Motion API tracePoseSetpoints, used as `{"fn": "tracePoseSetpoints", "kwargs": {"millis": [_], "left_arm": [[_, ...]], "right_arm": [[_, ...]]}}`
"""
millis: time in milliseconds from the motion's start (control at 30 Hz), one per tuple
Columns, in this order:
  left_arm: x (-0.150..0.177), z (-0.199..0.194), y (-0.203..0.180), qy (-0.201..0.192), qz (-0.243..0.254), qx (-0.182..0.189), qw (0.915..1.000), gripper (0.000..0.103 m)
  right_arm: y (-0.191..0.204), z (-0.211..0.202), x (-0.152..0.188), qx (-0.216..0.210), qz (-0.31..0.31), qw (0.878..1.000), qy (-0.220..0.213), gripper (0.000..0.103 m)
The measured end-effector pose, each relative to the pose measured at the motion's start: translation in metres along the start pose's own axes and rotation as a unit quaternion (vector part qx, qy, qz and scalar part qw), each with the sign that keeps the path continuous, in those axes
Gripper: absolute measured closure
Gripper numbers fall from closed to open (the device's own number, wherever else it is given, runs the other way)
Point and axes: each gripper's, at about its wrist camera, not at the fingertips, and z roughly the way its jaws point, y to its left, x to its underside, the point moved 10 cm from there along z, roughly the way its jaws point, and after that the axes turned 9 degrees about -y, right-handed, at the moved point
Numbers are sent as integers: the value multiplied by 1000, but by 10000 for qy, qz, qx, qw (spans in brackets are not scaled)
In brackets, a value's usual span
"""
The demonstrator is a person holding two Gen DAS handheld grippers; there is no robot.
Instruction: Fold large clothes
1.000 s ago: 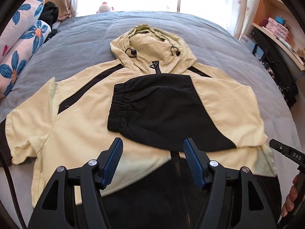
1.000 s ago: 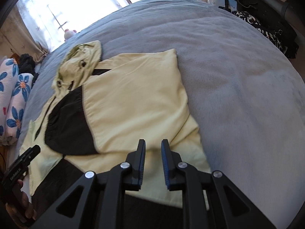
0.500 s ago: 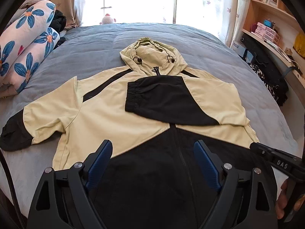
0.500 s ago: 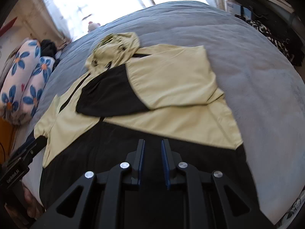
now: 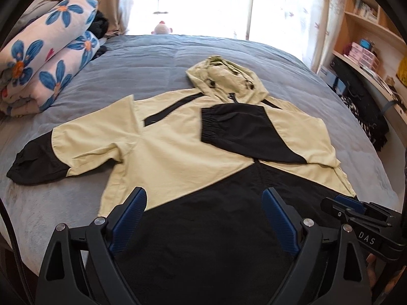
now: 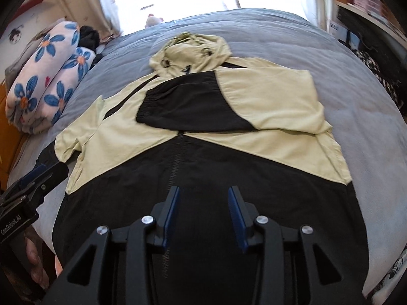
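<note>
A pale-yellow and black hooded jacket point(image 5: 178, 157) lies front-up and spread flat on a grey-blue bed point(image 5: 142, 61), hood point(image 5: 226, 81) toward the window, hem toward the camera. The right sleeve point(image 5: 257, 132) is already folded across the chest, its black elastic cuff resting just below the collar; the left sleeve point(image 5: 63, 150) lies stretched out to the side on the bedding. The left tool point(image 5: 203, 218) hovers over the black lower panel with its blue-padded fingers spread wide and nothing between them; the right tool point(image 6: 203, 211) hangs above the zip line near the hem, its fingers apart and likewise empty. The jacket looks light, soft and thin, a woven shell likely to slide on itself and hold a crease poorly, so the outstretched sleeve seems best pinched at its gathered black cuff or along the shoulder seam, where the cloth is thicker. The bed's plush cover appears to give some grip beneath it. A rolled quilt point(image 5: 48, 61) printed with blue flowers sits at the bed's left edge, a small soft toy point(image 5: 161, 28) at the bright, curtained window, and wooden shelves point(image 5: 368, 38) with boxes line the right wall
</note>
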Motion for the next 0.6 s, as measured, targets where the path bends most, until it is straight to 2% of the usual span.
{"fn": "tracePoseSetpoints", "kwargs": {"millis": [267,600], "left_arm": [[3,14,67,180,-446,-425,9979,12],[20,43,151,497,-1268,-510,9894,12]], "right_arm": [[51,17,-11,-111,-432,9990,-39,64],[104,55,-20,-231,-660,9975,43,64]]}}
